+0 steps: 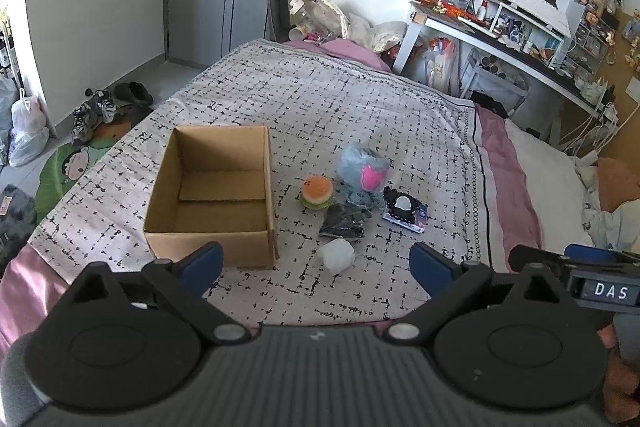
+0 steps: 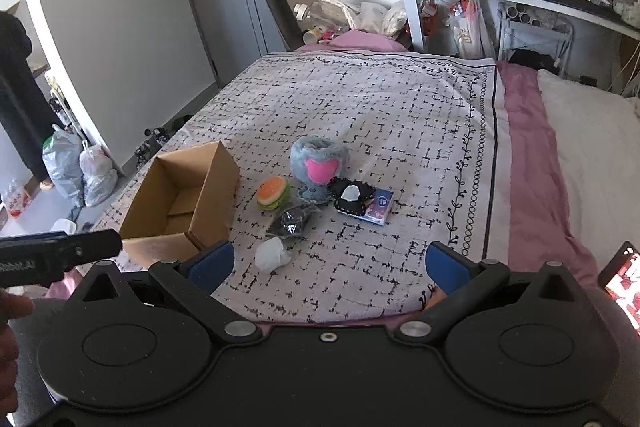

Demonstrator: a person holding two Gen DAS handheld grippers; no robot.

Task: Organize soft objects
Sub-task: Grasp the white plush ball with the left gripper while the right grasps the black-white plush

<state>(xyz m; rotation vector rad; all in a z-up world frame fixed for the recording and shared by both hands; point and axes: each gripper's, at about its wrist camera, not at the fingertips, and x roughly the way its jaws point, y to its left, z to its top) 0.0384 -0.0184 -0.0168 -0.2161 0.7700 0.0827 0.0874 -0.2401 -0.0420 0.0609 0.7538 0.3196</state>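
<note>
An open, empty cardboard box stands on the patterned bedspread. To its right lie a burger plush, a grey plush with a pink heart, a dark crinkled bag, a white soft lump and a black pouch on a blue packet. My left gripper is open and empty, near the white lump. My right gripper is open and empty, short of the pile.
The bedspread covers a bed with a pink sheet at right. A cluttered desk with a monitor stands beyond. Bags and shoes lie on the floor at left. The other gripper's body shows at left.
</note>
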